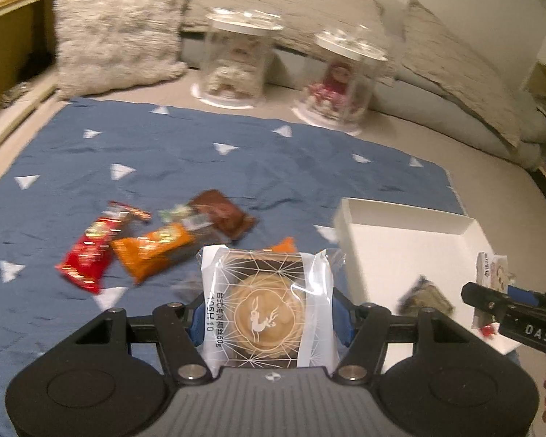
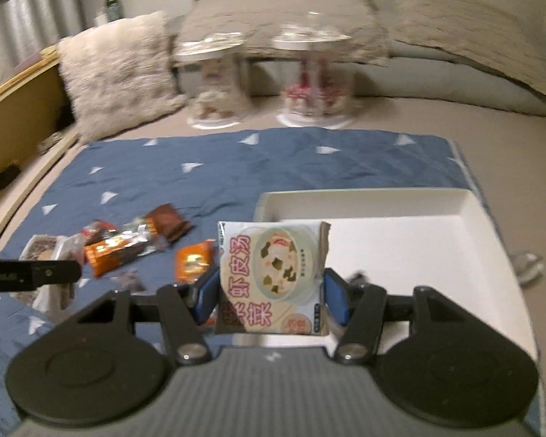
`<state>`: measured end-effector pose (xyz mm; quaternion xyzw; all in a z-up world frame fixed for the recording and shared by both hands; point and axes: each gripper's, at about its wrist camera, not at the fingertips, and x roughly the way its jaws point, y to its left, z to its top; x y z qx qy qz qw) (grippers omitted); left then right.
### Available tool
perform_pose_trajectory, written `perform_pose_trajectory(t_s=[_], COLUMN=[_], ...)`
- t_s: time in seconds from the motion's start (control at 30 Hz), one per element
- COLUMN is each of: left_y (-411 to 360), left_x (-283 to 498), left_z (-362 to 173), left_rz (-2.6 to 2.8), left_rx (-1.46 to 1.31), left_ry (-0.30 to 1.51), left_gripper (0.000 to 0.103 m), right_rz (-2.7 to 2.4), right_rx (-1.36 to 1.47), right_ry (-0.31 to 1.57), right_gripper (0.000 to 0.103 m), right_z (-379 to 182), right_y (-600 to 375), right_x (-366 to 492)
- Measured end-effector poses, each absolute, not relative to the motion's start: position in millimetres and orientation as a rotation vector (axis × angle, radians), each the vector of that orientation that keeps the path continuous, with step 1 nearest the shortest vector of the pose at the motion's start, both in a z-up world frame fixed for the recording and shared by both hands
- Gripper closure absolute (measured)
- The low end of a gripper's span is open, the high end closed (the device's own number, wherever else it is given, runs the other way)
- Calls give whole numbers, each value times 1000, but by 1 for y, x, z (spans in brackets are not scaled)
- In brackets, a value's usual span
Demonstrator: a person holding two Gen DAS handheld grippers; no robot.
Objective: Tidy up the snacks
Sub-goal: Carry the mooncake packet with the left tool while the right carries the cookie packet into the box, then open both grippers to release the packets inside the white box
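My left gripper (image 1: 269, 306) is shut on a clear-wrapped mooncake packet (image 1: 269, 291) with a white rabbit print, held above the blue blanket (image 1: 200, 167). My right gripper (image 2: 269, 291) is shut on a white soup packet (image 2: 269, 273) with red lettering, held just left of the white tray (image 2: 364, 196). A dark packet (image 1: 424, 295) lies in the tray (image 1: 400, 240). Loose snacks sit on the blanket: a red packet (image 1: 87, 255), an orange one (image 1: 153, 247) and a brown one (image 1: 222, 215). The orange packet (image 2: 116, 251) and brown packet (image 2: 167, 222) also show in the right wrist view.
Two clear lidded jars (image 1: 236, 62) (image 1: 340, 76) with dolls inside stand behind the blanket. A fluffy pillow (image 1: 116, 29) leans at the back left, beside a wooden bed frame (image 1: 7, 36). Grey pillows (image 2: 455, 29) line the back right. A small orange packet (image 2: 194, 260) lies near the tray.
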<state>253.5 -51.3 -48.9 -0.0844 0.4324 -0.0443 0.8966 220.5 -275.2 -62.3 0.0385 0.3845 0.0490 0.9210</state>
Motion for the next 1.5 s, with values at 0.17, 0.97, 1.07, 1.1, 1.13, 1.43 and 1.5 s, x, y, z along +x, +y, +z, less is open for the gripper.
perform_pose_trajectory(t_s=[0.17, 0.97, 1.07, 1.1, 1.13, 1.43, 1.5], left_y=[-93, -215, -227, -231, -232, -237, -238], left_x=[265, 383, 398, 403, 407, 431, 431], left_z=[-57, -109, -121, -125, -128, -151, -153], left_rz=[-172, -292, -314, -317, -318, -314, -304], left_rx=[-186, -262, -260, -259, -257, -257, -237], left_ry=[917, 963, 992, 999, 1002, 1013, 1030], left_gripper=[39, 38, 38, 38, 38, 30, 15], right_rz=[24, -195, -209, -213, -216, -233, -253], right_rx=[121, 271, 286, 282, 285, 315, 301], right_ry=[804, 811, 833, 837, 842, 878, 843], right_gripper=[38, 37, 37, 37, 37, 35, 25], right_z=[-72, -109, -118, -121, -125, -150, -152], right_y=[-318, -463, -465, -465, -462, -464, -463], right_x=[219, 224, 236, 241, 249, 274, 277])
